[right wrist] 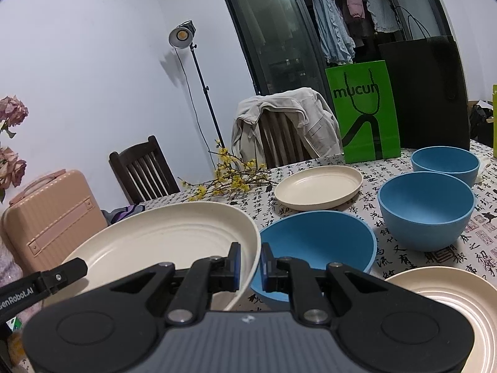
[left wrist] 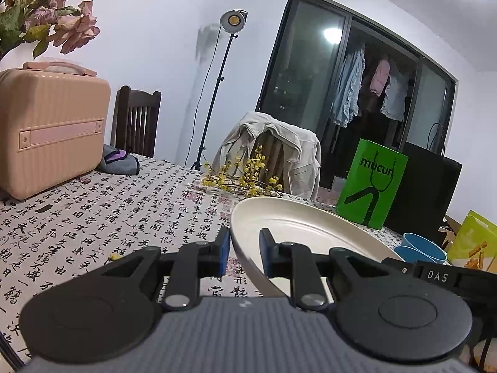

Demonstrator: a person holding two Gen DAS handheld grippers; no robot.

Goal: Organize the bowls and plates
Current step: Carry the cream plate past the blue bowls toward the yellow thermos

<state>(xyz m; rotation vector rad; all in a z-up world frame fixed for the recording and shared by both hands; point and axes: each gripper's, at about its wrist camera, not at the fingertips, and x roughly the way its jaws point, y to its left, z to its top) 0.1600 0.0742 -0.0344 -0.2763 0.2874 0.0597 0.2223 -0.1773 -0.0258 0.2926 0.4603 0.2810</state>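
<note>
I hold one cream plate (right wrist: 161, 242) off the counter (left wrist: 102, 214) with both tools. My left tool (left wrist: 245, 253) is clenched on the plate's left rim, one blue pad outside the wall and one inside the dish. My right tool (right wrist: 251, 264) is clenched on the opposite rim, pads on either side of the edge. The plate sits tilted, its far edge raised.

Directly beyond my right tool, a blue bowl (right wrist: 316, 248) lies partly under the held plate's rim. A second blue bowl (right wrist: 427, 211) stands to its right, and a third blue bowl (right wrist: 445, 163) just behind that one. A smaller cream plate (right wrist: 318, 188) rests flat farther back, near the yellow flower sprigs (right wrist: 230, 180). Another cream plate (right wrist: 447, 304) lies at the near right, partly hidden by my tool's body.

A green paper bag (right wrist: 366, 112) stands upright at the counter's far edge, beside a black bag (right wrist: 425, 93). A pink case (left wrist: 52, 130) stands on the left.
</note>
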